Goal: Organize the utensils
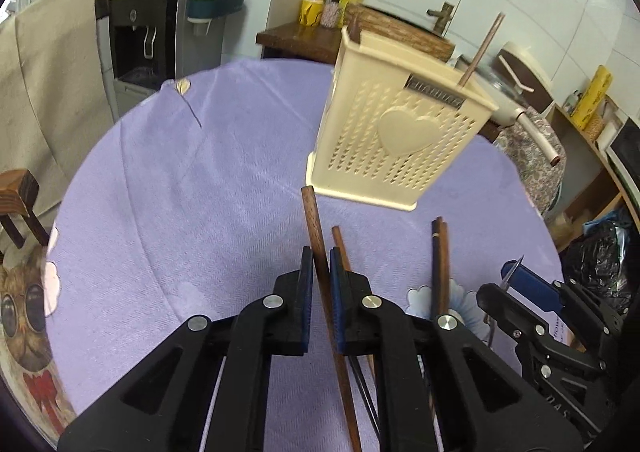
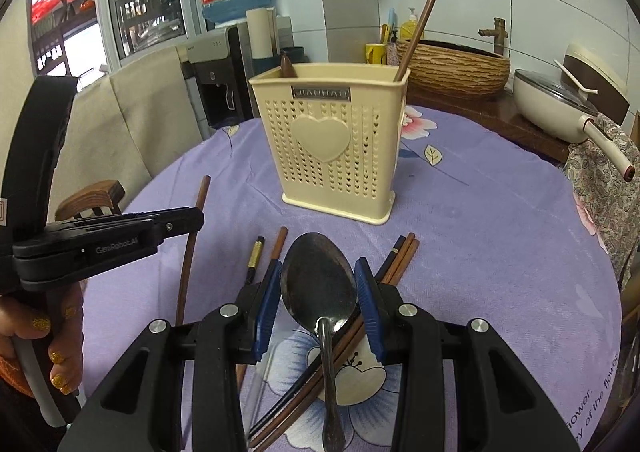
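Chopstick of dark brown wood (image 1: 316,236), light, stiff and slick, is clenched mid-shaft in the left gripper (image 1: 321,264) fingers above the lilac tabletop (image 1: 180,192), while the right gripper (image 2: 318,280) grasps a metal spoon (image 2: 319,284) by its bowl.

The chopstick (image 1: 316,236) clamped between the left gripper (image 1: 321,264) pads runs off the bottom edge behind the jaws, so its lower end is unseen. The spoon (image 2: 319,284) handle, behind the right gripper (image 2: 319,272) jaws, is likewise cut off there. Ahead of both, the holder (image 2: 332,140) walls hide the lower parts of the sticks inside.
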The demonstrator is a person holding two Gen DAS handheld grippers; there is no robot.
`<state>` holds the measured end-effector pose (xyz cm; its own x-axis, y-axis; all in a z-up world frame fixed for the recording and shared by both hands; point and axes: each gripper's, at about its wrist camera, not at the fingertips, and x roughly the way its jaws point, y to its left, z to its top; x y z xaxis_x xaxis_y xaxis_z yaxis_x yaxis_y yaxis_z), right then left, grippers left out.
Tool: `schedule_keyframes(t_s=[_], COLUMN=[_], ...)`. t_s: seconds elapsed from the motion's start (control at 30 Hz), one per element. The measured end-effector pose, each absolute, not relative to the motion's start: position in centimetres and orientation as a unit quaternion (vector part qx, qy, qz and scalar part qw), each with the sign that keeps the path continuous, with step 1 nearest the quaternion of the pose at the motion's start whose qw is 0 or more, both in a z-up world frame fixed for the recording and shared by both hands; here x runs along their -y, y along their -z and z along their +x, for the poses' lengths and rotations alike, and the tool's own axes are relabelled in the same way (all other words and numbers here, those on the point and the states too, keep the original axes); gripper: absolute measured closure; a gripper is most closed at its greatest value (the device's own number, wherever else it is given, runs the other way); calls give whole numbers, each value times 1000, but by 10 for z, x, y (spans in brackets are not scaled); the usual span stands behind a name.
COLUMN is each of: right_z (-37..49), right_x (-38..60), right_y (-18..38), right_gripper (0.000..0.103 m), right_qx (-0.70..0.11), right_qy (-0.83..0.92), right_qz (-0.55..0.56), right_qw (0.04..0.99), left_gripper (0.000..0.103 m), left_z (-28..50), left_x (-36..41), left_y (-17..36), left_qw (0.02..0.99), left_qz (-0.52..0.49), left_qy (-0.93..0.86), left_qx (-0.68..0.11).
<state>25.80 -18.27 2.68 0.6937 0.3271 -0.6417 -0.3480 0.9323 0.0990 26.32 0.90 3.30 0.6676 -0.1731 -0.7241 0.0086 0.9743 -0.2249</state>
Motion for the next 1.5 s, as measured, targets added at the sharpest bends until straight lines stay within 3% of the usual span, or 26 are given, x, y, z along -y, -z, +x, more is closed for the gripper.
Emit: schedule_keyframes(t_s=[0.5, 0.8, 1.03, 1.5], right_z=[236, 235, 235, 232], right_x=[200, 205, 207, 213], right_y=[-57, -55, -55, -53], right_gripper=[66, 66, 66, 66], right_qx=[-324, -323, -323, -322], right_qy=[-188, -180, -177, -177], right_qz=[4, 13, 16, 25], right_qw=[927, 929, 930, 930], left_gripper=[98, 98, 97, 97], left_z=[218, 248, 261, 310], left_x=[-9, -30, -9, 41], left_y=[-82, -45, -5, 25], left_qw=[931, 913, 896, 870], left_qz=[-85, -101, -73, -52], left_qy=[75, 23, 35, 69], left_qx=[-346, -395, -437, -485])
